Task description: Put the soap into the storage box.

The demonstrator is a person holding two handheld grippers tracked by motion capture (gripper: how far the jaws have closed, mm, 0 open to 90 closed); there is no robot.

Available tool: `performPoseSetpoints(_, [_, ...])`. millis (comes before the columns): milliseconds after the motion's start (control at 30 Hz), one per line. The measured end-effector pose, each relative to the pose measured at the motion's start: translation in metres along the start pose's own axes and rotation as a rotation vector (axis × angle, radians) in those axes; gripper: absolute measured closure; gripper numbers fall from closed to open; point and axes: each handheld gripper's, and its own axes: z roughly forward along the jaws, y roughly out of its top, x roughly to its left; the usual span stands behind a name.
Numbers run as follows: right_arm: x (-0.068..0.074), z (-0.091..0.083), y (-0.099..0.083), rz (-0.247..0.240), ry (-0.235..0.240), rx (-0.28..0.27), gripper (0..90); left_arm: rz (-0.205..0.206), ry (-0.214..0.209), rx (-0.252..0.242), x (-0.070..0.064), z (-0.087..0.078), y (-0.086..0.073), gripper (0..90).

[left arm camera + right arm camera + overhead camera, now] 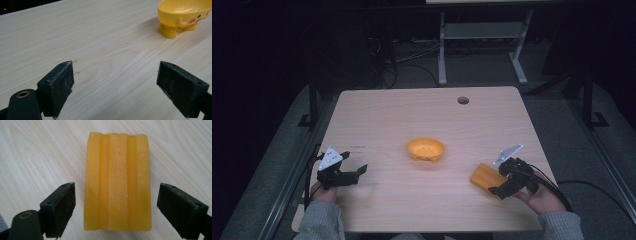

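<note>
High view: a pale wooden table carries two things. A yellow-orange bowl stands near the middle of the surface, slightly toward the near edge. An orange block lies flat near the right edge, toward the near right corner, well apart from the bowl. A round hole sits in the table close to the far edge.

The left gripper is near the left edge, toward the near left corner, held by the left hand; it points toward the middle of the table, and its jaws stand wide apart with nothing between them. In the left gripper view the two jaws frame bare wood, and the bowl stands on small feet toward the upper right, with a dotted face printed on its side.

The right gripper is at the block's near right end, held by the right hand. In the right gripper view the block shows lengthwise ridges on top and lies between the two spread jaws, its near end level with them. A gap of wood shows on each side, so the jaws are wide and not touching the block.
</note>
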Motion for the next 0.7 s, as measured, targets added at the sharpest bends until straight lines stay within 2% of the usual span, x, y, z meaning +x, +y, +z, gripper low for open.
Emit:
performPoseSetpoints(400, [0.001,0.027,0.016,-0.035,-0.012,0.094,14.5,-0.004,0.000,-0.007,0.000,-0.001,0.000,13.8])
performPoseSetpoints(700, [-0.001,0.037,0.020,-0.039,-0.004,0.120,17.6,-0.006,0.000,-0.010,0.001,-0.002,0.000,13.8])
